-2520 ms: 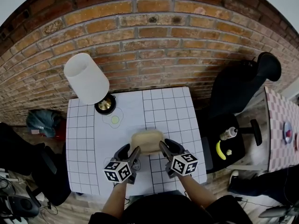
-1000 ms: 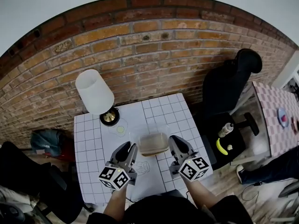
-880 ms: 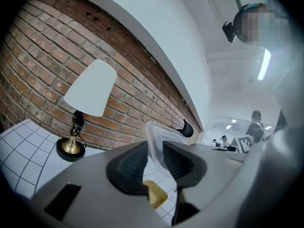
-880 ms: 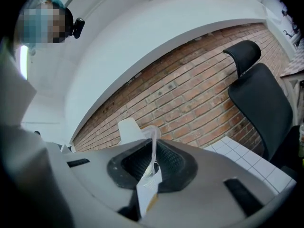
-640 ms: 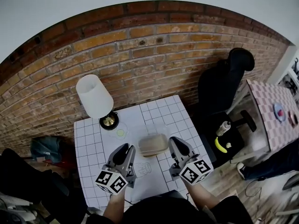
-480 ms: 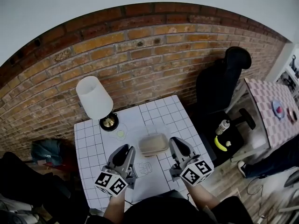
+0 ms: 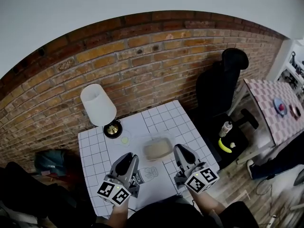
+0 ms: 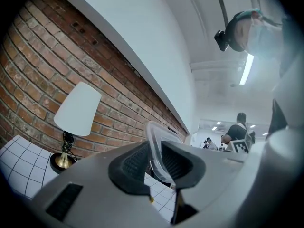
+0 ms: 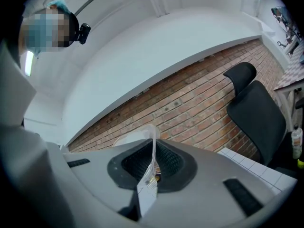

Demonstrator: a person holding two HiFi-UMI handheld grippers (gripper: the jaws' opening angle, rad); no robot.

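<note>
Can't resolve what's inside the clear rectangular plastic container (image 7: pixel 158 148): just a flat tan mass. It hangs just below centre of the head view, over the white grid-printed tabletop (image 7: pixel 90 146). In its own view the left gripper (image 8: pixel 154 158) has its ribbed black pads closed on the thin transparent rim; the tub's body is cut off behind the housing. The right gripper (image 9: pixel 153 161) does the same, rim edge-on. Upper left: white-shaded brass lamp (image 7: pixel 98 104) and rough red brick wall (image 7: pixel 142 61).

A red brick wall (image 7: pixel 142 51) stands behind the white gridded tabletop (image 7: pixel 92 148). A white lamp (image 7: pixel 98 103) stands on it, and a black office chair (image 7: pixel 219 87) is at its right.
</note>
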